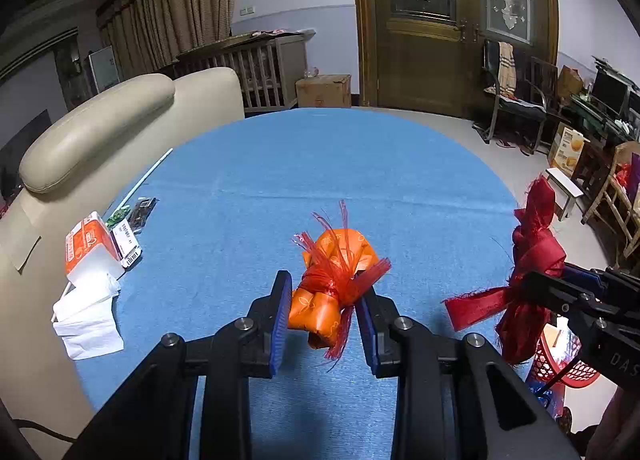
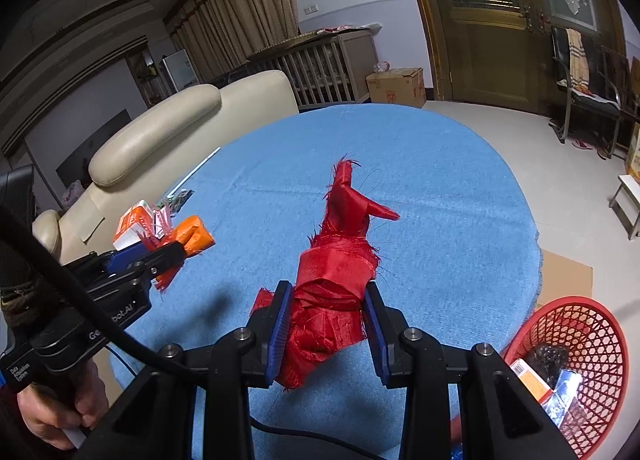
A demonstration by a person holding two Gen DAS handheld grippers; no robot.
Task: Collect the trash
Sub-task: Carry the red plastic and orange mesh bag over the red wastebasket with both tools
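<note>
We hold two pieces of trash above the blue tabletop (image 1: 360, 164). Our left gripper (image 1: 324, 316) has its fingers clenched on an orange wrapper bundle (image 1: 320, 308) tied with red plastic strands, and our right gripper (image 2: 326, 324) has its fingers clamped on a knotted wad of red fabric (image 2: 332, 292) whose frayed end sticks up. From the right wrist view, a red mesh basket (image 2: 592, 324) sits low beside the tabletop's right edge, already holding a few wrappers and a dark crumpled bag. Along the tabletop's left side lie an orange-and-white tissue pack (image 1: 86, 244), loose white tissues (image 1: 88, 316), a barcoded packet (image 1: 126, 240), small dark wrappers (image 1: 140, 210) and a thin white stick (image 1: 144, 180), all well apart from both grippers. A beige sofa (image 1: 100, 132) presses against that left edge. A hand (image 2: 60, 416) grips the left tool's handle.
</note>
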